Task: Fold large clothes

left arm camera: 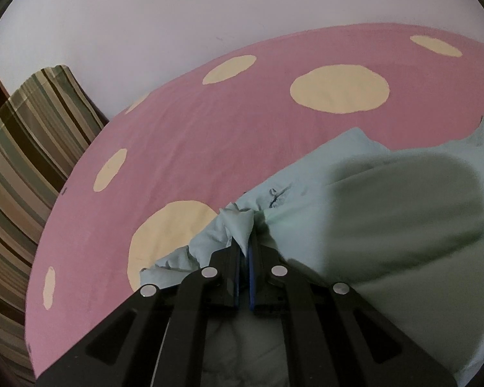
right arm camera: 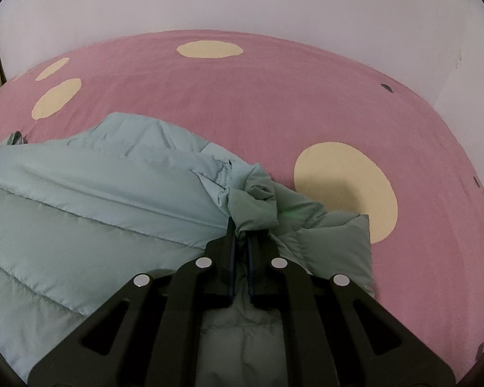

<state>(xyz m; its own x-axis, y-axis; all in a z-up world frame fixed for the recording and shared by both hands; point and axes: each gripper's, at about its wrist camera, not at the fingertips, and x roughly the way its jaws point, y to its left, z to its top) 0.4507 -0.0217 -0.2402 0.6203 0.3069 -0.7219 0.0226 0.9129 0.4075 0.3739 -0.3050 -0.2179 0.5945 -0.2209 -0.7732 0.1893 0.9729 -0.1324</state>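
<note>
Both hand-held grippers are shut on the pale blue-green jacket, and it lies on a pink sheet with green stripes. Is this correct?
Not quite. The sheet is pink with cream spots, not green stripes; both wrist views show this. The rest holds: the left hand-held gripper and the right hand-held gripper are each shut on the jacket.

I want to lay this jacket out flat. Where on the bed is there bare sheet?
Bare pink sheet runs from the jacket back to the wall, and right of it around the big cream dot. The near side is crowded: jacket bunched in both grippers' jaws. Striped cushion borders the left edge.
</note>
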